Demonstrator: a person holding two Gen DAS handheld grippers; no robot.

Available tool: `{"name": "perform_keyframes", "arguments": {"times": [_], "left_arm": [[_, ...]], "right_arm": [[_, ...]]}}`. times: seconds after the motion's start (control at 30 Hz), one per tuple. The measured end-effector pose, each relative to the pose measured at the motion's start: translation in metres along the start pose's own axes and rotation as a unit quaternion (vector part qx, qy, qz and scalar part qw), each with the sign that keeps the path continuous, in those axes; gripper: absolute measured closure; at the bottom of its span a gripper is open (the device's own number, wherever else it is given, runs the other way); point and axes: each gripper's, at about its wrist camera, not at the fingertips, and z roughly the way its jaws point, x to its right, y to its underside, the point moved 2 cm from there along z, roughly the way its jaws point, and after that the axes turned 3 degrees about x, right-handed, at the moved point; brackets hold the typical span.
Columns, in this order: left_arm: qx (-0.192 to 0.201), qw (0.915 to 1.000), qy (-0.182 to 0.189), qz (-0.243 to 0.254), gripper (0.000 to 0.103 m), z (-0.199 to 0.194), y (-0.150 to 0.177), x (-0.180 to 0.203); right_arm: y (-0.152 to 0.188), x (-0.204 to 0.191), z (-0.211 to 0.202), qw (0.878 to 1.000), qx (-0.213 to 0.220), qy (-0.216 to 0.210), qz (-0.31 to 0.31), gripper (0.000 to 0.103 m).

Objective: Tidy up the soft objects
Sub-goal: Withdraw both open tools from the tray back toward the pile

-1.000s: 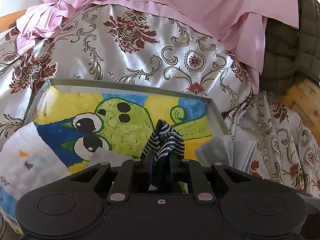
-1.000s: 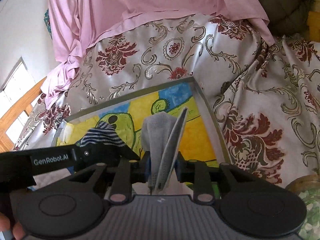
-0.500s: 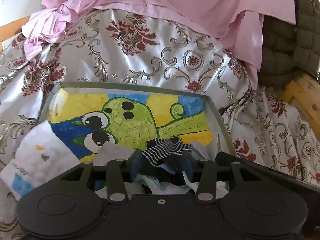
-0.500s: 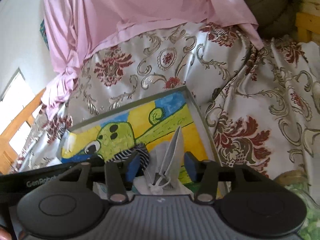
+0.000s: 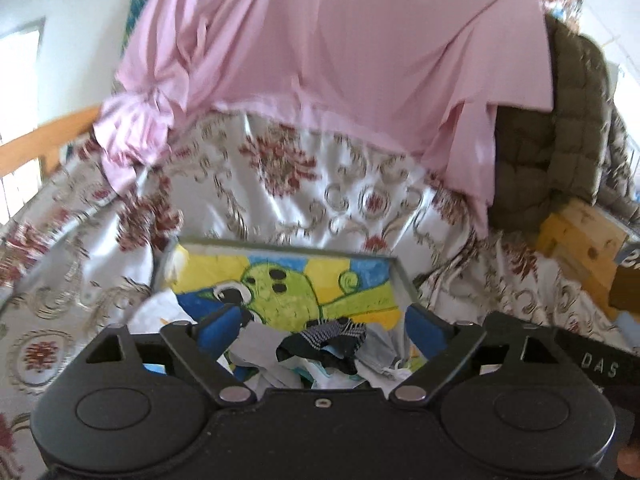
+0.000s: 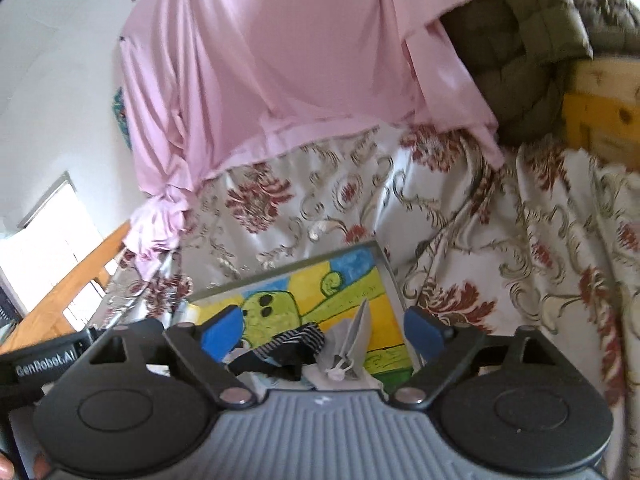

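Observation:
A shallow tray [image 5: 402, 280] with a yellow, blue and green cartoon picture lies on the patterned bed cover. A striped black-and-white sock [image 5: 334, 330] lies in the tray's near part on a small heap of cloths. My left gripper [image 5: 324, 328] is open above it, holding nothing. In the right wrist view the same sock [image 6: 288, 342] lies beside a grey face mask [image 6: 356, 332] in the tray [image 6: 390, 284]. My right gripper [image 6: 320, 328] is open and empty above them.
A white printed cloth [image 5: 160, 316] hangs over the tray's left edge. A pink sheet [image 5: 320, 60] drapes the back. An olive quilted jacket [image 5: 560, 128] and a wooden frame [image 5: 580, 236] stand at the right. The floral satin cover [image 6: 520, 260] surrounds the tray.
Both grippers opened: the left let go of the striped sock, the right let go of the grey mask. Both things dropped into the tray, and both grippers rose and pulled back.

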Motion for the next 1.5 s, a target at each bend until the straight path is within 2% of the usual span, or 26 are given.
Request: {"name": "perform_keyframes", "arguments": {"times": [0.27,0.43,0.53,0.73,1.03,1.27,1.37,1.5], "left_arm": [[0.039,0.9991,0.016,-0.006,0.004,-0.079,0.007,0.001],[0.076,0.9971,-0.004,0.009,0.001,-0.123,0.023,0.001],[0.101,0.9947,-0.013,0.016,0.001,-0.148,0.035,0.0],[0.125,0.9915,-0.029,0.025,0.001,-0.186,0.056,-0.004],[0.122,0.9893,-0.072,0.036,0.001,-0.221,0.099,-0.027],[0.109,0.9898,-0.091,0.014,0.001,-0.231,0.117,-0.048],[0.088,0.9901,-0.107,0.023,0.001,-0.228,0.126,-0.057],[0.035,0.9905,-0.133,-0.002,0.001,-0.218,0.134,-0.069]], "right_arm": [[0.019,-0.034,-0.074,0.998,0.041,-0.001,-0.049,0.003],[0.034,-0.049,-0.112,0.995,0.068,-0.008,-0.073,0.0],[0.043,-0.054,-0.129,0.993,0.083,0.003,-0.085,0.0],[0.061,-0.055,-0.161,0.991,0.096,0.018,-0.091,0.0],[0.095,-0.052,-0.188,0.993,0.072,0.028,-0.091,0.0],[0.118,-0.056,-0.192,0.994,0.047,0.018,-0.1,0.0],[0.129,-0.059,-0.189,0.994,0.025,-0.001,-0.11,0.0],[0.142,-0.063,-0.186,0.992,0.004,-0.01,-0.123,0.0]]}}
